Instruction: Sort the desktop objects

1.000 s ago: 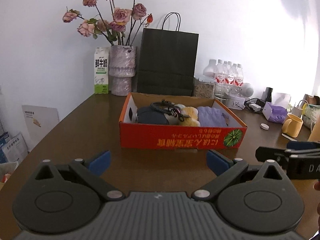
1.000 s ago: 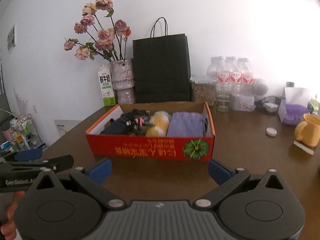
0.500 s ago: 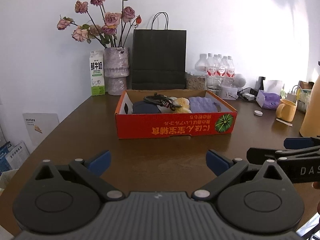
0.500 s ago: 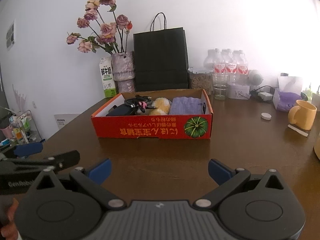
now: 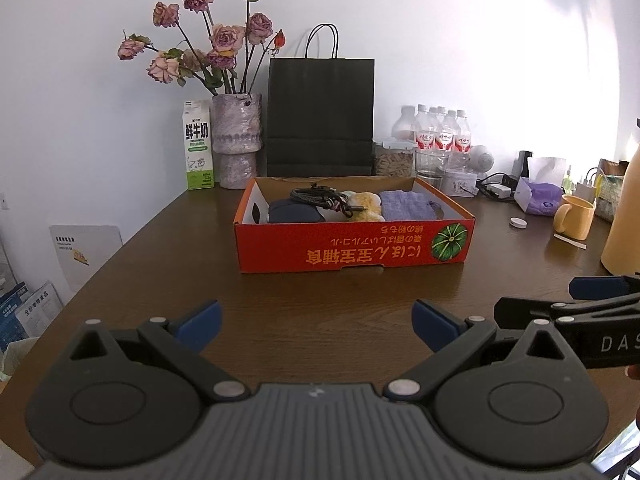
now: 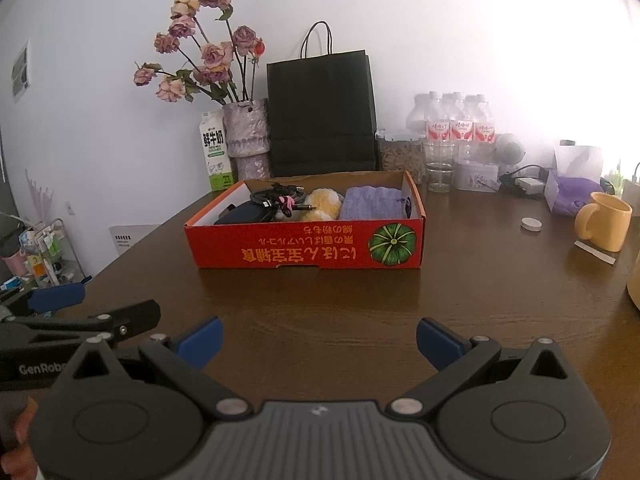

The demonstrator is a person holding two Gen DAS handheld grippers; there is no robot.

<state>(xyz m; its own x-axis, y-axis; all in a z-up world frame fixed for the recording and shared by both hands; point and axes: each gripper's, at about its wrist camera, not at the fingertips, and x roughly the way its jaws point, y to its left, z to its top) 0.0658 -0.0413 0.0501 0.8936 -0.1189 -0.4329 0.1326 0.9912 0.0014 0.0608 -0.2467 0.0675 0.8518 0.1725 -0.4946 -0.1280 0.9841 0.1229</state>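
Both grippers have pulled back from the box (image 5: 354,246) — left gripper (image 5: 316,326) and right gripper (image 6: 319,338) spread wide, empty; sorting looks finished, cable (image 6: 276,199) inside.

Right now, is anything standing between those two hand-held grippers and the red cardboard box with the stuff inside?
Nothing visible. Only bare brown wooden table lies between the open left hand-held gripper, the open right hand-held gripper and the red cardboard box. The yellow mug stands off to the right.
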